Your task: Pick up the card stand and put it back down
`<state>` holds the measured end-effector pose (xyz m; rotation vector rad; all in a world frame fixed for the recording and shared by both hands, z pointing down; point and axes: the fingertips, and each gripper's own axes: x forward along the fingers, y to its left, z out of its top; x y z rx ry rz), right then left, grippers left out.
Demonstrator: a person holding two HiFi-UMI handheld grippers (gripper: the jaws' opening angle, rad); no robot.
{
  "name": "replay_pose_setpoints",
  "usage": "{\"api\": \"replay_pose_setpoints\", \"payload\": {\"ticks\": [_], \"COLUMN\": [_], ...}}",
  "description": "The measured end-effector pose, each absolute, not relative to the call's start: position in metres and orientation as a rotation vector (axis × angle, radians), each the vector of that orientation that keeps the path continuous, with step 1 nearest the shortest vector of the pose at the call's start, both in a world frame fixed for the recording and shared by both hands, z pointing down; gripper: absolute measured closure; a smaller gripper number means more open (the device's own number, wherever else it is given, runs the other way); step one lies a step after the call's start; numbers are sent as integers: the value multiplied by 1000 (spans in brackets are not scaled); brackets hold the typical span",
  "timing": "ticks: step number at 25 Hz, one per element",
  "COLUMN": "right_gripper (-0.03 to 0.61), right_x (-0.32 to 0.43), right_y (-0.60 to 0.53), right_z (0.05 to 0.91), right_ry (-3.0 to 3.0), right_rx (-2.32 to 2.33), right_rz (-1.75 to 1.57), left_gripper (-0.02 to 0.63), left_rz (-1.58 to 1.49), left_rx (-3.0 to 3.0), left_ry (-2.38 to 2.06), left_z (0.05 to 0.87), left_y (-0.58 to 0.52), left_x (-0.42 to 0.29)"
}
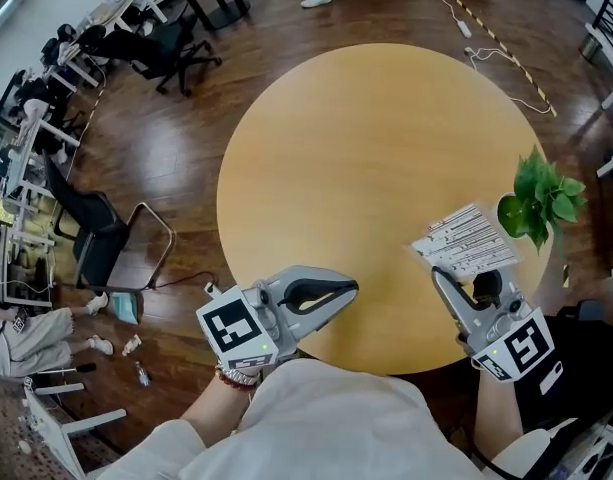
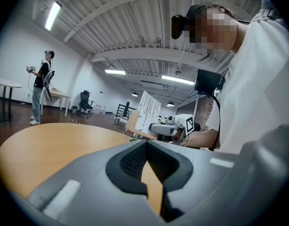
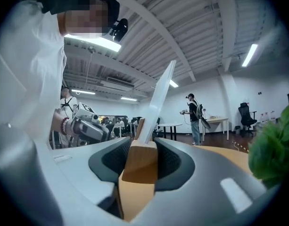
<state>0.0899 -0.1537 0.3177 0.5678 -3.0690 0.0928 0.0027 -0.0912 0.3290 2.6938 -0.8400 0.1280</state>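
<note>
The card stand is a small wooden block with a white printed card upright in its slot. My right gripper is shut on the block and holds it in the air over the table's near right edge. In the right gripper view the block sits squeezed between the dark pads, the card rising above it. The left gripper view also shows the card and the right gripper. My left gripper hovers at the table's near edge, its jaws together with nothing in them.
The round wooden table is bare in front of me. A potted green plant stands just right of the held card. Chairs and a cable lie on the dark floor around. A person stands far off.
</note>
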Motion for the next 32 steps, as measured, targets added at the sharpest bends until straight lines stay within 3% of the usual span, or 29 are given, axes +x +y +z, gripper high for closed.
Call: {"api": "replay_pose_setpoints", "payload": {"ticks": [7,11,21,32], "right_gripper": [426,426,426,426], "right_x": [130,137,95,66], "right_y": [-67,-14,109,238], "right_z": [270,281,221,225], "right_ry": [-3074,-2997,-3062,-3037], "right_rx": [556,597,650,728], "right_rz": [-150,-51,-157,-73], "left_gripper": [624,624,612,612], "left_rz": [110,128,-46,-30], "left_rx": [2697,2750,2779,2754], "left_ry": [-901,-878,-760,-691], "left_z": [321,316,297,312], "left_y": [-16,29,125,247], "left_x": [45,54,12,-27]}}
